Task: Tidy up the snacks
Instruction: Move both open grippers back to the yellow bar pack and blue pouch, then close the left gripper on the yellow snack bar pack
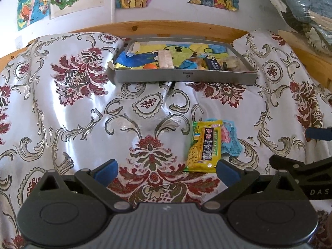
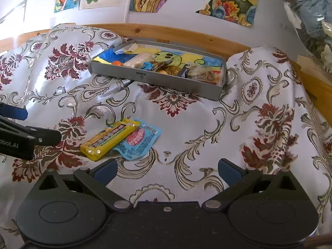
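Note:
A yellow snack packet [image 1: 204,146] [image 2: 109,139] lies on the floral cloth, partly on top of a blue packet [image 1: 230,140] [image 2: 139,142]. My left gripper [image 1: 166,171] is open and empty, its right fingertip just beside the yellow packet's near end. My right gripper [image 2: 167,171] is open and empty too, with both packets ahead to its left. A grey tray [image 1: 184,76] [image 2: 157,81] at the back holds several snacks on a colourful liner, among them a pale bar [image 1: 165,59] and a small orange ball [image 1: 150,66].
The silvery floral cloth [image 1: 72,114] is creased and humped, rising at both sides. A wooden frame [image 1: 166,28] runs behind the tray under a wall with drawings. Bagged clothes [image 1: 307,6] hang at the top right. Each gripper shows at the other view's edge.

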Demonstrator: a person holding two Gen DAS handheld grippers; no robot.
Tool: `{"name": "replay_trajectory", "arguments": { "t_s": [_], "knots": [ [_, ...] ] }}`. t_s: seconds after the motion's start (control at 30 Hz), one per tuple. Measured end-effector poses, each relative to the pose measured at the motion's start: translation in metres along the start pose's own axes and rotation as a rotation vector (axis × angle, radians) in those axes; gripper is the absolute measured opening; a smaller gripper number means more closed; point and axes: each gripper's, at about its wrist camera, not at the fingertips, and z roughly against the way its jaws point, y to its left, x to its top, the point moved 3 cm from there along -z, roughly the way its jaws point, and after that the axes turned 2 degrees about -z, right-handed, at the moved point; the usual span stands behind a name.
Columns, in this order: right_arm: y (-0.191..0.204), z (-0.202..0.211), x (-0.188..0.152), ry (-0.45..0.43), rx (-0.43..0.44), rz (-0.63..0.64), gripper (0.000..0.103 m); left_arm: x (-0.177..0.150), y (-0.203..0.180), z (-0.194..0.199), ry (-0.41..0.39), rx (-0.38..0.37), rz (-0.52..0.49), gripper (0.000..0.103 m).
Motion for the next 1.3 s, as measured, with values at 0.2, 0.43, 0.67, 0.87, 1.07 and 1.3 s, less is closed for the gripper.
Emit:
{"name": "replay_trajectory", "arguments": {
  "t_s": [0.2, 0.43, 0.67, 0.87, 1.07, 1.3],
  "knots": [
    [0.0, -0.01, 0.003, -0.02, -0.002, 0.025, 0.102, 0.002, 0.001, -0.007, 0.017, 0.005, -0.004, 0.103],
    [-0.006, -0.021, 0.008, -0.063, -0.026, 0.064, 0.102, 0.005, -0.002, -0.017, 0.035, -0.035, -0.043, 0.103],
    [-0.011, -0.042, 0.018, -0.127, -0.046, 0.11, 0.102, 0.018, -0.012, -0.031, 0.033, -0.1, -0.093, 0.103],
    [-0.012, -0.057, 0.017, -0.142, -0.054, 0.136, 0.102, 0.026, -0.014, -0.05, 0.064, -0.138, -0.086, 0.103],
    [-0.017, -0.065, 0.01, -0.136, -0.048, 0.147, 0.102, 0.029, -0.022, -0.072, 0.1, -0.199, -0.094, 0.103],
    [-0.028, -0.078, 0.007, -0.102, -0.031, 0.096, 0.102, 0.035, -0.024, -0.099, 0.149, -0.288, -0.095, 0.102]
  ]
}}
